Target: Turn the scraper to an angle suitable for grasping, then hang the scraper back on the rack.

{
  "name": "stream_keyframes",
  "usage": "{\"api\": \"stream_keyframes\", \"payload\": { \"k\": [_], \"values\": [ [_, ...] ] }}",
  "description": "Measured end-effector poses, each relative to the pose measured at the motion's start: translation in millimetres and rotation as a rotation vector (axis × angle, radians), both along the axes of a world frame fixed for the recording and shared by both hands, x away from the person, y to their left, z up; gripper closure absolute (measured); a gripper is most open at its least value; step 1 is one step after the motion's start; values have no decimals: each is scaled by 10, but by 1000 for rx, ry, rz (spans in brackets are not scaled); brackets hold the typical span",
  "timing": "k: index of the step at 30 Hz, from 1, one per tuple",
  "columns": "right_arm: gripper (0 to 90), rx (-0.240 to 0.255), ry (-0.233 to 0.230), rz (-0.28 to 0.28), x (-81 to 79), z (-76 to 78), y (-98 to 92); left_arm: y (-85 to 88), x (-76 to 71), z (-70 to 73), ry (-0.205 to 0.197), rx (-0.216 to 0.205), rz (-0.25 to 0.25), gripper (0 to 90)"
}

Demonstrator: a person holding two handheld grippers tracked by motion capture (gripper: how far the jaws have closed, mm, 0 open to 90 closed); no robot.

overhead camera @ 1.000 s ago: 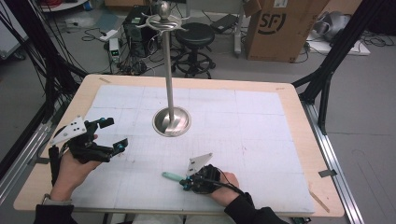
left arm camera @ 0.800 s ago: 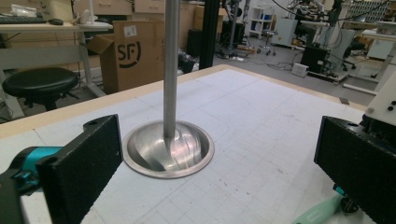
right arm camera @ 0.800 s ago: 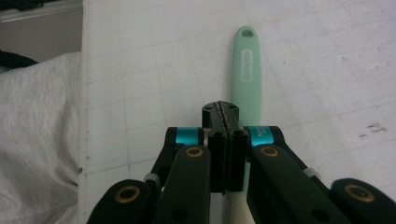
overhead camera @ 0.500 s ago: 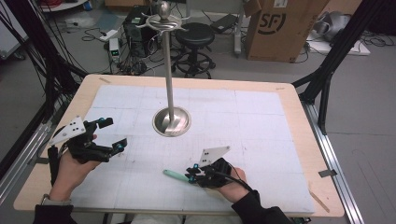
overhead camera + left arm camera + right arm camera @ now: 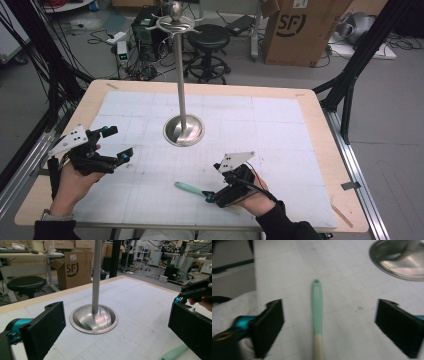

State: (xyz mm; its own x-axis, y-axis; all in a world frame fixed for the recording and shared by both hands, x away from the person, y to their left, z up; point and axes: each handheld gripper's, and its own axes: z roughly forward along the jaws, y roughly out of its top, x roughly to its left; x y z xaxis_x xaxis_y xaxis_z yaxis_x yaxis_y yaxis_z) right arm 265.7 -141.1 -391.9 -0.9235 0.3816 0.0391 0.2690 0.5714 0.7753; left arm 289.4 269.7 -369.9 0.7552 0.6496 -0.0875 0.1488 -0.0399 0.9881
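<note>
Lying on mat: a mint-green handle (image 5: 189,188) with a pale wooden section at the near end, seen in the right gripper view (image 5: 317,315).
Axis: long axis is running away from the right gripper (image 5: 216,195), green tip with a hole pointing toward the table's left side.
Right gripper: jaws are standing wide apart, straddling the handle, gripping nothing.
Left gripper (image 5: 114,144): jaws are gaping wide, empty, facing the metal stand (image 5: 183,131).
Stand: it is rising upright from its round base near mat centre.

Probably a lab: cable bundles (image 5: 60,75), a computer tower (image 5: 145,35), stools (image 5: 210,37) and a cardboard box (image 5: 300,30) surround the table (image 5: 320,150).
</note>
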Motion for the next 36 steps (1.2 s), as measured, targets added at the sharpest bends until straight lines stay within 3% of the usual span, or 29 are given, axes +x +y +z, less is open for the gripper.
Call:
{"api": "stream_keyframes", "payload": {
  "k": [1, 4, 7, 13, 16, 17, 20, 25, 36],
  "values": [
    [2, -31, 3, -30, -14, -5, 23, -7, 1, -1, 0, -1, 2, 17],
    [2, -58, 10, -32, -28, -7, 45, -23, 4, 1, -1, 4, -2, 17],
    [2, -128, 30, -37, -43, -25, 123, -35, 13, 0, 0, 5, -4, 17],
    [6, -202, 69, -37, -19, -94, 221, -42, 17, -5, 4, 13, -7, 17],
    [86, -229, 101, -7, -3, -125, 282, -46, 7, -4, 4, 13, -8, 17],
    [175, -250, 131, 8, 19, -149, 319, -46, 5, -4, 5, 12, -9, 17],
    [187, -268, 167, 8, 52, -181, 349, -45, -5, -10, 7, 19, -8, 17],
    [322, -321, 224, 31, 109, -263, 390, -31, -15, -24, 12, 27, -2, 17],
    [455, -393, 177, 22, 66, -266, 383, -39, 1, -29, 15, 25, -2, 17]
  ]
}}
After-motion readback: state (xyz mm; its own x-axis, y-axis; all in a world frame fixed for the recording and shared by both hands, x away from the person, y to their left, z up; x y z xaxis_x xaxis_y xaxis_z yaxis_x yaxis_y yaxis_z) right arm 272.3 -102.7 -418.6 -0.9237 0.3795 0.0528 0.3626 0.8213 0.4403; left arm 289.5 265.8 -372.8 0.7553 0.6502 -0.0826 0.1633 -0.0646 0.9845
